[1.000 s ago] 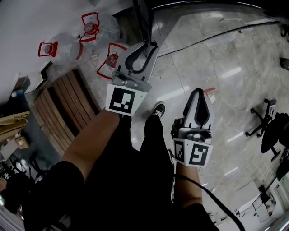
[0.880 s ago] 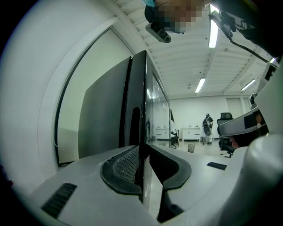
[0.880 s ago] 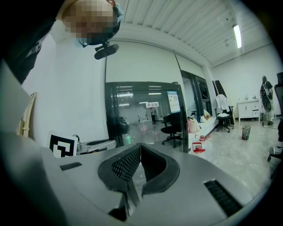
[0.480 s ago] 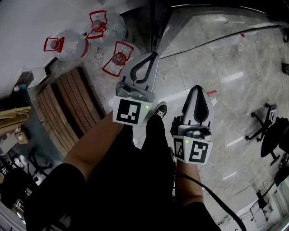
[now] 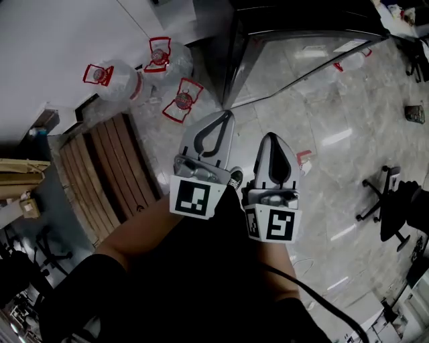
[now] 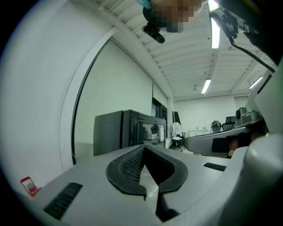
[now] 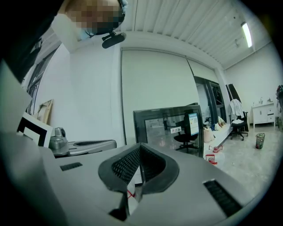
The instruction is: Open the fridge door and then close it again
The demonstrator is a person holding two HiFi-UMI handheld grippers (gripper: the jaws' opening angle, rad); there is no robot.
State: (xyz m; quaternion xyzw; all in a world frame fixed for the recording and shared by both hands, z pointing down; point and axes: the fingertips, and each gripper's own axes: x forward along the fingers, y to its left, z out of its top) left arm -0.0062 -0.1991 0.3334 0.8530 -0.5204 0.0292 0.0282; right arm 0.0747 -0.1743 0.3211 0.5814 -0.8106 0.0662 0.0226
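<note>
fridge [image 5: 295,17] stands ahead, untouched; left gripper [image 5: 226,115] and right gripper [image 5: 270,136] fingers pressed together, empty.

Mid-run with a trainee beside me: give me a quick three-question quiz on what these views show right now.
1. True or false: the left hand-held gripper is touching the fridge.
2. What is between the jaws of the right hand-held gripper? A) a bottle cap B) nothing, they are shut C) the fridge door edge
3. In the head view, how many red-handled water jugs lie left of the fridge?
Key: 1 false, the fridge stands well beyond it; 2 B; 3 three.
</note>
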